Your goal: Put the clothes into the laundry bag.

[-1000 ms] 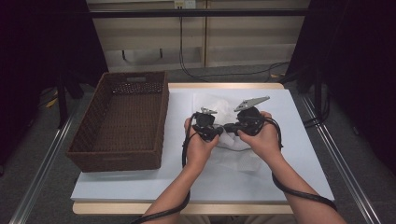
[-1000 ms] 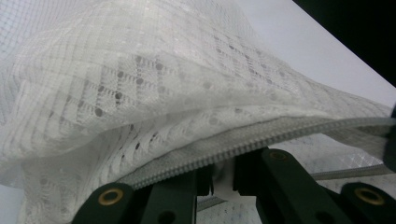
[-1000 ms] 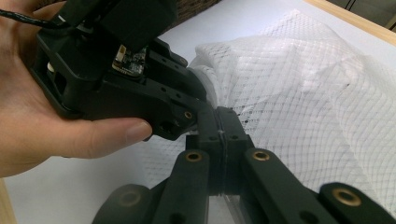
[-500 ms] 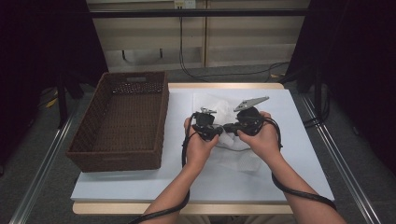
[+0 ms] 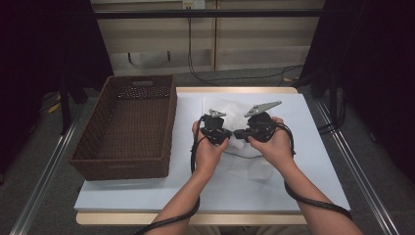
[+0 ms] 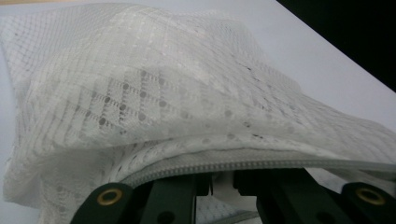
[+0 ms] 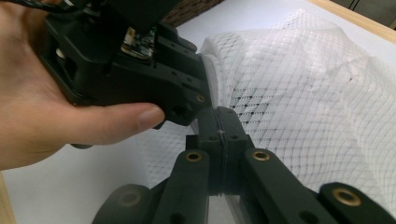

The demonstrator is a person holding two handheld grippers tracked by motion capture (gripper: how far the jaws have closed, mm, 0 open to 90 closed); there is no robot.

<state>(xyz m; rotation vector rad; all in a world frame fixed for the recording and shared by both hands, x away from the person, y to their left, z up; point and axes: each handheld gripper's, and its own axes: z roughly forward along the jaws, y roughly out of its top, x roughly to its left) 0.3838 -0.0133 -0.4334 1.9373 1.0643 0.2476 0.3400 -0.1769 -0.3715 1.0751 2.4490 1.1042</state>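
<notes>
Tools have hardly shifted over the last second: the left tool (image 5: 221, 135) stays clamped on the zipper edge of the white mesh bag (image 5: 230, 110) mid-worktop (image 5: 313, 161), the right tool (image 7: 219, 123) pinched shut beside it, seemingly on the slider. Zipping looks stalled.

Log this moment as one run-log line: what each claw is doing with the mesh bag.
left claw: shut on zipper edge | right claw: shut on mesh laundry bag | bag: on table, white garment inside | wicker basket: left of bag

White table (image 5: 313, 147); brown wicker basket (image 5: 128, 127) at left; white mesh bag (image 5: 230, 110) at centre.
</notes>
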